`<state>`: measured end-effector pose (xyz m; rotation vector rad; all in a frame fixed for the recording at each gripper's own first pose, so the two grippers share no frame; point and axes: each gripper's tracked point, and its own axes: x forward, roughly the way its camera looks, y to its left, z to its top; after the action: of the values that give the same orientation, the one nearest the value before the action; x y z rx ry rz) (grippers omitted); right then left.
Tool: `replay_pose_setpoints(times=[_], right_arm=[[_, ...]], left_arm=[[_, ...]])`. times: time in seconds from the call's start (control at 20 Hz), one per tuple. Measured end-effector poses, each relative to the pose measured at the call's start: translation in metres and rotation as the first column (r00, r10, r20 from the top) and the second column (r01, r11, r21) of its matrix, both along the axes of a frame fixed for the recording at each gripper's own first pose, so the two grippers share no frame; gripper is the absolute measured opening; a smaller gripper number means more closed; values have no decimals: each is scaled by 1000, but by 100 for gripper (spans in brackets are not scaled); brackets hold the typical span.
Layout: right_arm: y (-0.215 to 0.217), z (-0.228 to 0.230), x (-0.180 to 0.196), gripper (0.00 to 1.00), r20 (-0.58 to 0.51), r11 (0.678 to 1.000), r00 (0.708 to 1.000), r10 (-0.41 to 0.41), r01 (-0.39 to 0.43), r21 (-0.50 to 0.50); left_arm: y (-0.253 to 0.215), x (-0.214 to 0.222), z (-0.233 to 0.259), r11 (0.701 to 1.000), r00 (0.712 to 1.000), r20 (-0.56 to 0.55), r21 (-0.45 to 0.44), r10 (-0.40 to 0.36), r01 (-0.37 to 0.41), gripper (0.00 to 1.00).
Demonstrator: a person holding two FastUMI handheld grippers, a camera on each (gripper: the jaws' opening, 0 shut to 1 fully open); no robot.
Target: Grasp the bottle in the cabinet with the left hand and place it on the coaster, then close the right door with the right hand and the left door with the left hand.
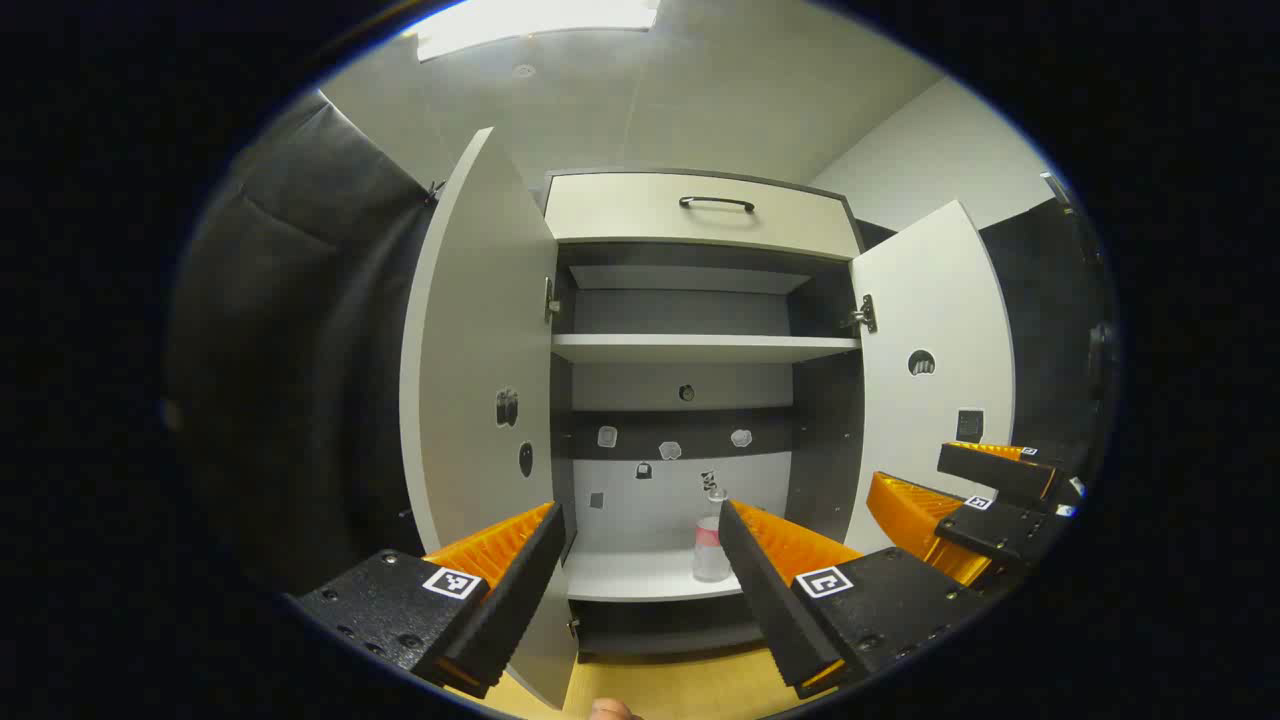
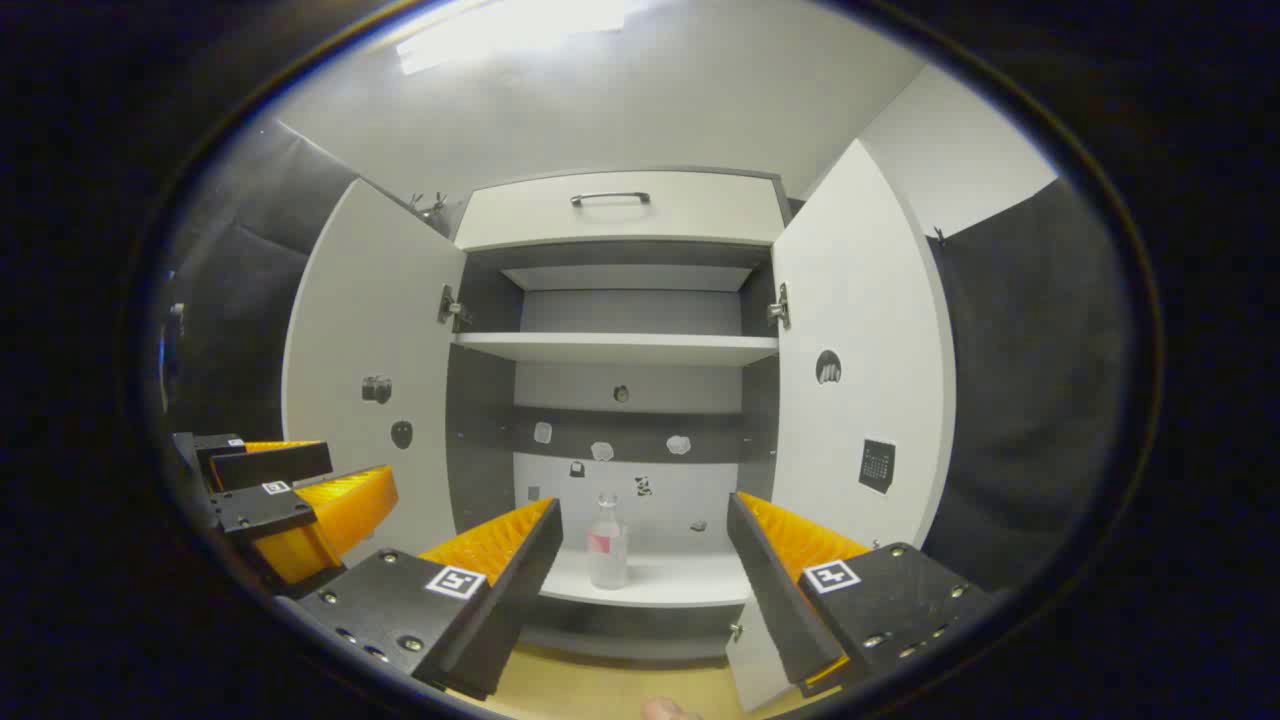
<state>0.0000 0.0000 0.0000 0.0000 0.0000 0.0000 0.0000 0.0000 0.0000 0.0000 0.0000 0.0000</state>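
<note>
Grey booth walls frame my cabinet [image 1: 700, 215], left door [image 1: 470, 340] and right door [image 1: 935, 350] swung open. Clear bottle [image 1: 711, 548] with pinkish label, unreadable, stands upright on the bottom shelf [image 1: 640, 578]. My left gripper [image 1: 640, 545] and right gripper [image 2: 645, 545] gape wide, short of it.
</note>
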Motion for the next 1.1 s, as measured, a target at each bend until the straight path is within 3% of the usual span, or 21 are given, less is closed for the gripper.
replay_pose_setpoints(times=[0.6,1.1], right_arm=[[30,-29,49,100,-24,998,998,66,-66,-18],[49,-100,158,100,-86,997,994,70,-73,-35]], left_arm=[[24,5,3,998,998,15,0,61,-61,96],[55,5,2,990,990,15,12,138,-138,96]])
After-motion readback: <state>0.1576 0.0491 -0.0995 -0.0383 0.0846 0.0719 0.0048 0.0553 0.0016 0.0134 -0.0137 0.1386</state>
